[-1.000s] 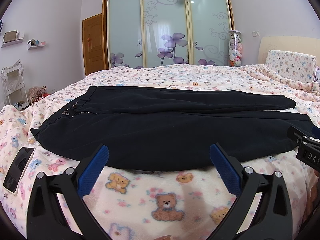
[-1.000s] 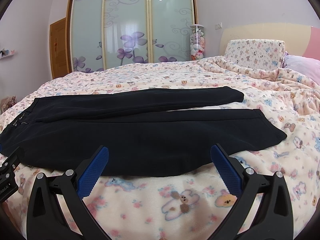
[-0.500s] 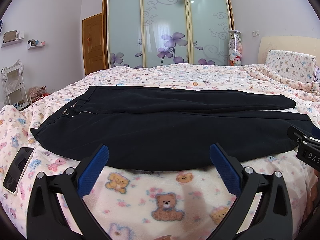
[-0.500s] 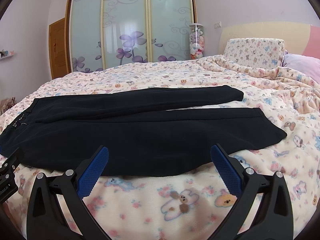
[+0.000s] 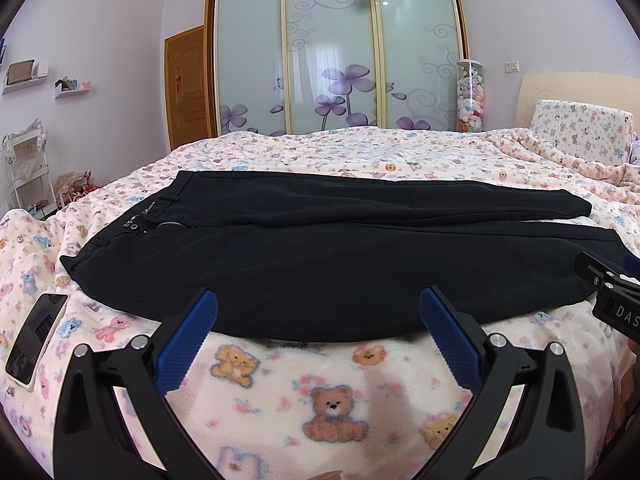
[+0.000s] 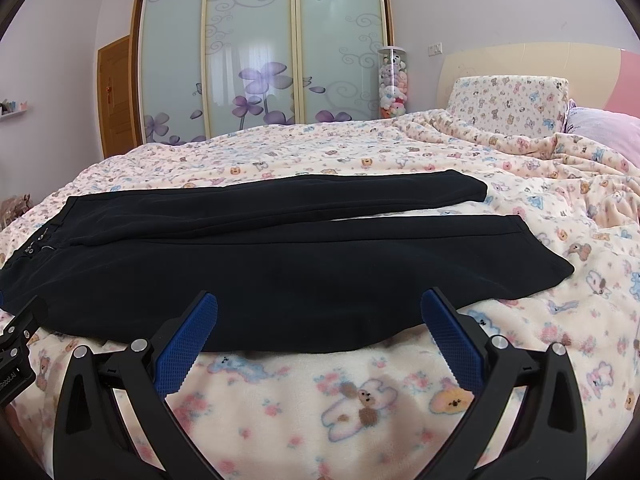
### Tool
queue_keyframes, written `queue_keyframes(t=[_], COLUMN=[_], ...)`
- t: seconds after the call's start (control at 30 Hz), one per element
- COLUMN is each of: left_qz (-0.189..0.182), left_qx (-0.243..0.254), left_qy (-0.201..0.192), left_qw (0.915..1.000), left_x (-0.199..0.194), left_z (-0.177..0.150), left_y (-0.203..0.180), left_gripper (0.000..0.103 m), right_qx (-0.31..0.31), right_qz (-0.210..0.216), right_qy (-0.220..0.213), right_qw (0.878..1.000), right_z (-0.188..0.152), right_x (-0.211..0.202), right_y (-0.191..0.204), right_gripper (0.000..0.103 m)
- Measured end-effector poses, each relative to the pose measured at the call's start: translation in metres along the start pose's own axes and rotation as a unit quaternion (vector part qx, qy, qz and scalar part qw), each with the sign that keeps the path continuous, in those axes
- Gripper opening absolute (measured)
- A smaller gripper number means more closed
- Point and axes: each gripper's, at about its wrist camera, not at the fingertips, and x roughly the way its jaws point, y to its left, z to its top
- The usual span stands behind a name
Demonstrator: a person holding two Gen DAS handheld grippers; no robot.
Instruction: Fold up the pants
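the black pants [image 5: 340, 264] are lying flat across the middle of the frame on the bear-print blanket [image 5: 320, 400]. the left gripper [image 5: 318, 312] and right gripper [image 6: 319, 312] are hovering wide apart, holding nothing. a shallow pinch is risking grabbing blanket fleece along with the near hem.

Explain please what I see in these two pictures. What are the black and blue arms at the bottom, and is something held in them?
No robot is here: a person carries a two-finger gripper in each hand, with a camera on each looking forward. One picture comes from the left gripper, the other from the right gripper. The blue parts are finger pads. Both grippers are open and hold nothing. Before them, black pants lie flat on a bed with a bear-print blanket, waistband to the left, legs to the right. A phone lies left of the pants.
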Motion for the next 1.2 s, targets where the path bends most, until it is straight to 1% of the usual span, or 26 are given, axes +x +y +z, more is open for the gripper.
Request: queue_keyframes(t=[0.27, 0.33, 0.4, 0.47, 0.5, 0.6, 0.67, 0.73, 0.83, 0.87, 0.93, 0.97, 1.0, 1.03, 1.1, 1.13, 1.17, 1.2], left_qz=[-0.005, -0.015, -0.027, -0.03, -0.026, -0.01, 0.004, 0.022, 0.044, 0.048, 0.048, 0.046, 0.042, 0.04, 0.024, 0.016, 0.003, -0.002], left_qx=[-0.002, -0.008, -0.019, -0.029, -0.035, -0.053, -0.06, -0.062, -0.069, -0.073, -0.082, -0.084, -0.084, -0.077, -0.057, -0.052, -0.047, -0.045], left_qy=[0.001, 0.007, 0.022, 0.026, 0.024, 0.006, -0.008, -0.014, -0.019, -0.021, -0.024, -0.025, -0.026, -0.022, 0.001, 0.007, 0.011, 0.012], left_qw=[1.0, 0.9998, 0.9992, 0.9988, 0.9988, 0.9985, 0.9982, 0.9977, 0.9965, 0.996, 0.9952, 0.9951, 0.9952, 0.996, 0.9981, 0.9985, 0.9988, 0.9989], left_x=[0.0, 0.001, 0.007, 0.008, 0.008, 0.008, 0.011, 0.019, 0.034, 0.039, 0.051, 0.056, 0.06, 0.065, 0.074, 0.077, 0.08, 0.081], left_z=[0.0, 0.001, 0.004, 0.012, 0.015, 0.028, 0.038, 0.051, 0.066, 0.069, 0.071, 0.069, 0.065, 0.058, 0.052, 0.052, 0.052, 0.052], left_y=[0.001, 0.003, 0.009, 0.012, 0.015, 0.025, 0.029, 0.029, 0.028, 0.028, 0.025, 0.024, 0.023, 0.02, 0.013, 0.011, 0.009, 0.008], left_gripper=[0.101, 0.101, 0.101, 0.101, 0.101, 0.101, 0.101, 0.101, 0.101, 0.101, 0.101, 0.101, 0.101, 0.101, 0.101, 0.101, 0.101, 0.101], right_qx=[0.002, 0.006, 0.015, 0.021, 0.025, 0.035, 0.039, 0.04, 0.041, 0.045, 0.064, 0.071, 0.085, 0.092, 0.108, 0.114, 0.128, 0.139], right_qz=[0.001, 0.013, 0.033, 0.054, 0.076, 0.112, 0.125, 0.13, 0.135, 0.136, 0.123, 0.121, 0.108, 0.098, 0.073, 0.065, 0.049, 0.042], right_qy=[-0.004, -0.017, -0.035, -0.044, -0.05, -0.062, -0.068, -0.064, -0.039, -0.032, -0.003, 0.009, 0.031, 0.044, 0.076, 0.088, 0.104, 0.112], right_qw=[1.0, 1.0, 0.999, 0.997, 0.996, 0.991, 0.989, 0.989, 0.989, 0.989, 0.99, 0.99, 0.99, 0.99, 0.989, 0.987, 0.985, 0.983], right_z=[-0.001, 0.0, 0.011, 0.018, 0.027, 0.05, 0.064, 0.083, 0.116, 0.123, 0.145, 0.151, 0.162, 0.167, 0.178, 0.181, 0.183, 0.184], right_x=[0.001, 0.0, -0.002, -0.002, 0.0, 0.011, 0.02, 0.035, 0.07, 0.079, 0.114, 0.129, 0.153, 0.17, 0.21, 0.227, 0.249, 0.261], right_y=[-0.003, -0.013, -0.023, -0.031, -0.042, -0.066, -0.08, -0.098, -0.126, -0.133, -0.157, -0.166, -0.18, -0.19, -0.21, -0.217, -0.229, -0.235], right_gripper=[0.102, 0.102, 0.102, 0.102, 0.102, 0.102, 0.102, 0.102, 0.102, 0.102, 0.102, 0.102, 0.102, 0.102, 0.1, 0.095, 0.091, 0.088])
